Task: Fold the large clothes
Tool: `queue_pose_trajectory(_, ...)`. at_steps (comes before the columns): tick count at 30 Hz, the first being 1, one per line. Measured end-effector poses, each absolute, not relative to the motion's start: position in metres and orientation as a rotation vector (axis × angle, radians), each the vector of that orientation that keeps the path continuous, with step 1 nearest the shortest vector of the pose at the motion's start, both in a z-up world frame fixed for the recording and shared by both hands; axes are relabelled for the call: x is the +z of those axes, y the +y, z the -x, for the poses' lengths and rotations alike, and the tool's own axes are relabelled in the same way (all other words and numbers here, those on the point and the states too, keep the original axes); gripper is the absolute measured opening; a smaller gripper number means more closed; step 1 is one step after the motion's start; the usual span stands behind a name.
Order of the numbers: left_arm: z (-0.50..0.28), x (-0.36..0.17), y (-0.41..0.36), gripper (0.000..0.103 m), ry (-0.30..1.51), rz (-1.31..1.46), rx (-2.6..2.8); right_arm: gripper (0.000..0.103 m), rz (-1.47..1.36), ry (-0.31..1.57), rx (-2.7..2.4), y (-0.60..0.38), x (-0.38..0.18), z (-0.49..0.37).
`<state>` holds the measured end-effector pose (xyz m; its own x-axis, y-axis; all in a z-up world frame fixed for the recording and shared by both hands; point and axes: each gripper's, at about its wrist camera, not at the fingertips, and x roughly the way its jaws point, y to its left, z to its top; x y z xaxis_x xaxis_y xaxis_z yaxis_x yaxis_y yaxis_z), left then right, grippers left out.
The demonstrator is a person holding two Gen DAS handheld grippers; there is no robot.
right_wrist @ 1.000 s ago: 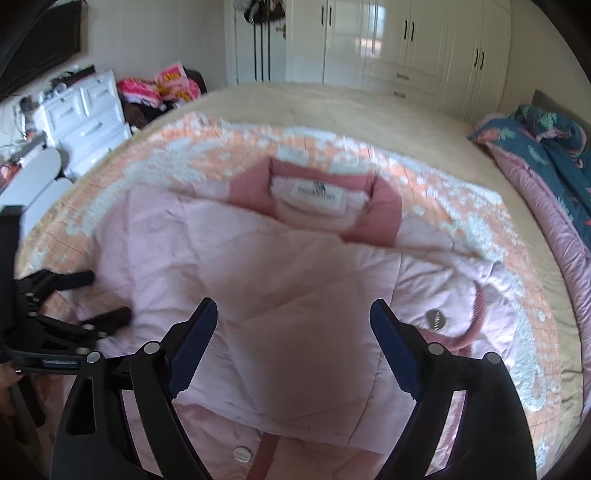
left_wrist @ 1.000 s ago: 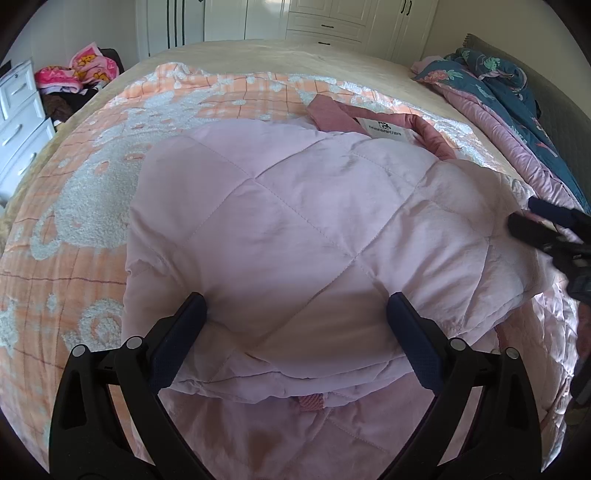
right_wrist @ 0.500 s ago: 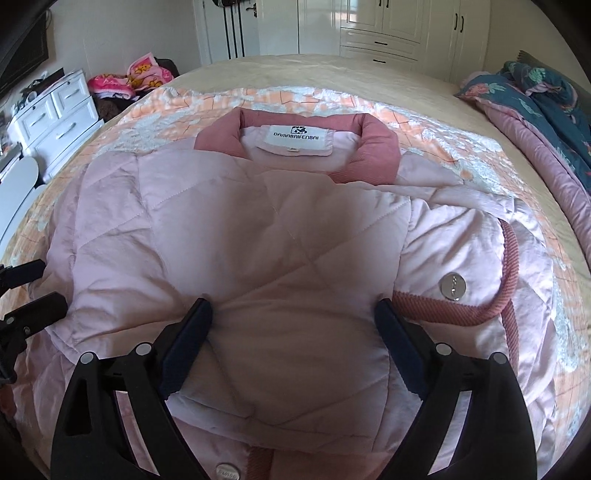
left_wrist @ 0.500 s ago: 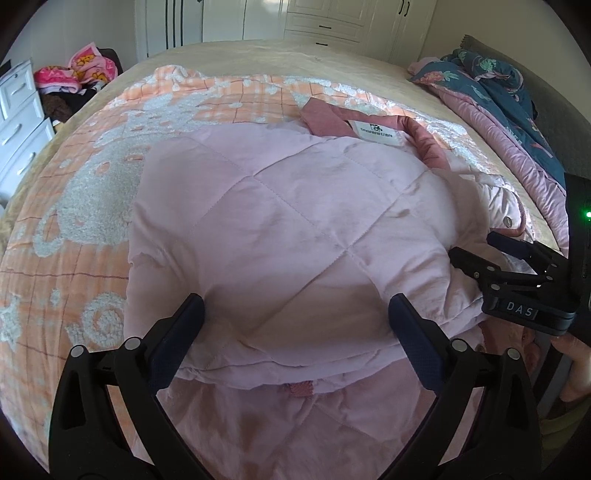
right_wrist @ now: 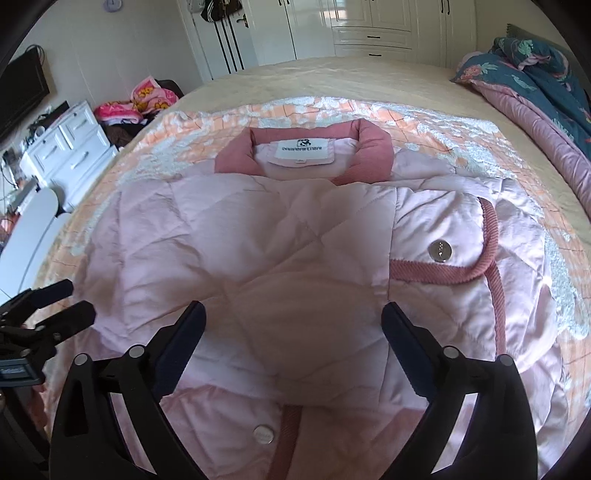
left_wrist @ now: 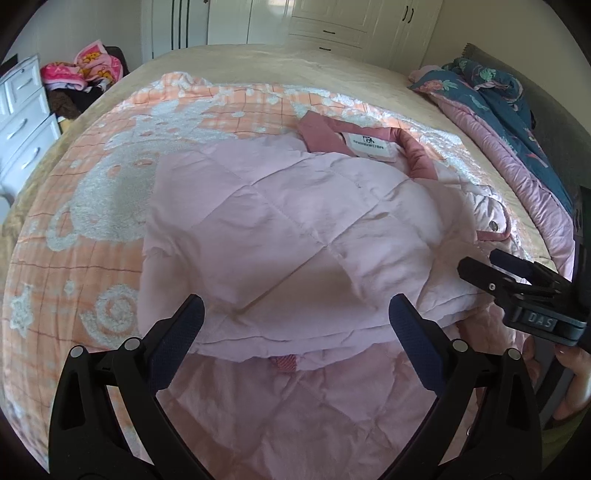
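On the bed [right_wrist: 332,79], my right claw [right_wrist: 291,328] has just spread wide, nothing between its jaws, above the jacket [right_wrist: 280,254] lying folded on the blanket [left_wrist: 110,206]. My left claw [left_wrist: 295,321] hangs open too; that fold looks done.

Jacket [right_wrist: 295,258] lies on blanket [right_wrist: 424,122] on bed [right_wrist: 332,81], collar [right_wrist: 306,147] at far end; duvet [right_wrist: 535,85] along right bed edge; drawers [right_wrist: 70,147] left of bed; wardrobe [right_wrist: 369,26] behind
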<state>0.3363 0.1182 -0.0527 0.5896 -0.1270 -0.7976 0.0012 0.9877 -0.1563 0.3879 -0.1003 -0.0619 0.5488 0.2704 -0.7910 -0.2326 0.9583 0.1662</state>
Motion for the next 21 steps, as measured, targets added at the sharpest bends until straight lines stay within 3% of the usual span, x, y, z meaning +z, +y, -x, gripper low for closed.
queue_pose_trajectory(21,-0.318,-0.008,0.123,0.094,0.860,0.156,-0.075,0.096,-0.065,0.807,0.278,-0.108,0.002,-0.341)
